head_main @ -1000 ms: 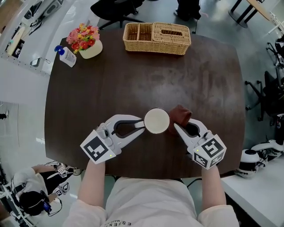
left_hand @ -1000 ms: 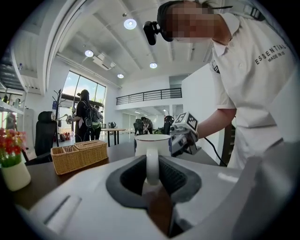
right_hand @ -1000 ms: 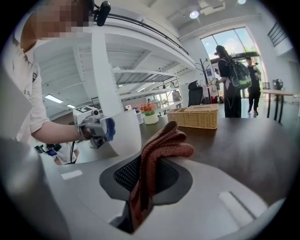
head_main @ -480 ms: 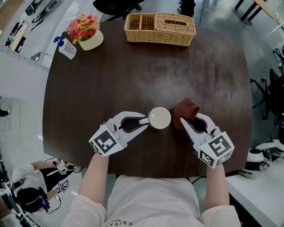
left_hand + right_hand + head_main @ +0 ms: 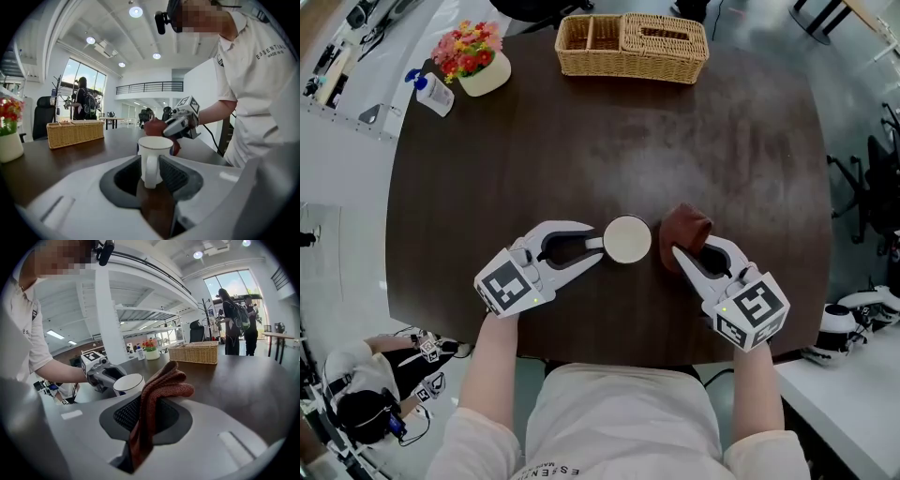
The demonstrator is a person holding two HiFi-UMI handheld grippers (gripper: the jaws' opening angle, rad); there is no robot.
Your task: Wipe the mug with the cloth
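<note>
A white mug (image 5: 627,239) stands upright on the dark round table (image 5: 581,141), near its front middle. My left gripper (image 5: 592,249) is shut on the mug's handle (image 5: 150,166) from the left. A reddish-brown cloth (image 5: 685,230) is bunched up just right of the mug, and my right gripper (image 5: 690,256) is shut on it. The left gripper view shows the cloth (image 5: 157,127) behind the mug (image 5: 154,149). In the right gripper view the cloth (image 5: 157,397) rises between the jaws, with the mug (image 5: 129,383) a short way to its left, apart from it.
A wicker basket (image 5: 633,47) with compartments sits at the table's far edge. A pot of flowers (image 5: 478,58) and a small spray bottle (image 5: 427,93) stand at the far left. Office chairs and white benches surround the table.
The right gripper and cloth drew away from the mug half a second ago and are now close beside it again. The left gripper keeps its hold on the handle.
</note>
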